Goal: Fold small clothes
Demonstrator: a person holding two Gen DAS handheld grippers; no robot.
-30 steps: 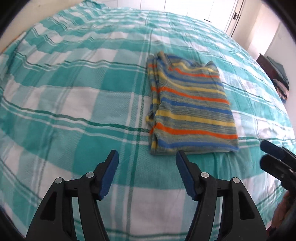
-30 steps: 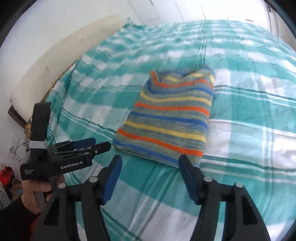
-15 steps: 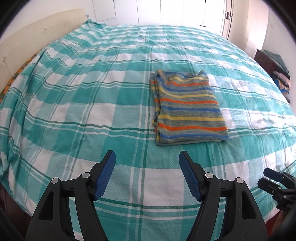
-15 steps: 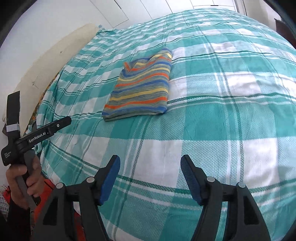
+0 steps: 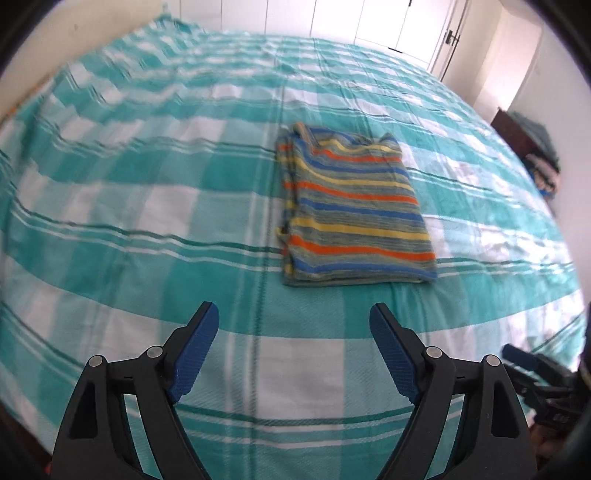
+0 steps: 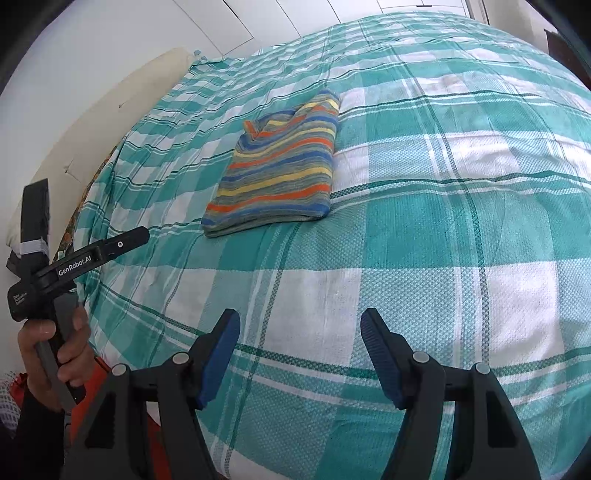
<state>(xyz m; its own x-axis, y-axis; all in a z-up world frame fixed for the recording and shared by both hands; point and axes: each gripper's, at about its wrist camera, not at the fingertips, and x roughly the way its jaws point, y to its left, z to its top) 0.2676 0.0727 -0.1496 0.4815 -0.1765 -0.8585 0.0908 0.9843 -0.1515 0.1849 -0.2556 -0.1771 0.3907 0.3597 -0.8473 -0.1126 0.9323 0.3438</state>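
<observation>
A folded striped garment, in blue, orange, yellow and grey bands, lies flat on the teal plaid bedcover. My left gripper hovers short of its near edge. The jaws are opening and nothing is between them. In the right wrist view the same garment lies further off, up and to the left. My right gripper hangs open over bare bedcover, holding nothing. The left gripper also shows from the side at the left, held by a hand.
A cream headboard runs along the bed's far left side. White cupboard doors stand behind the bed. A dark shelf with stacked clothes sits at the right. The right gripper shows at the lower right edge of the left wrist view.
Both grippers have drawn back from the striped garment, which now looks smaller and further off. The left jaws have spread wider. The right view has rolled, then held still.
</observation>
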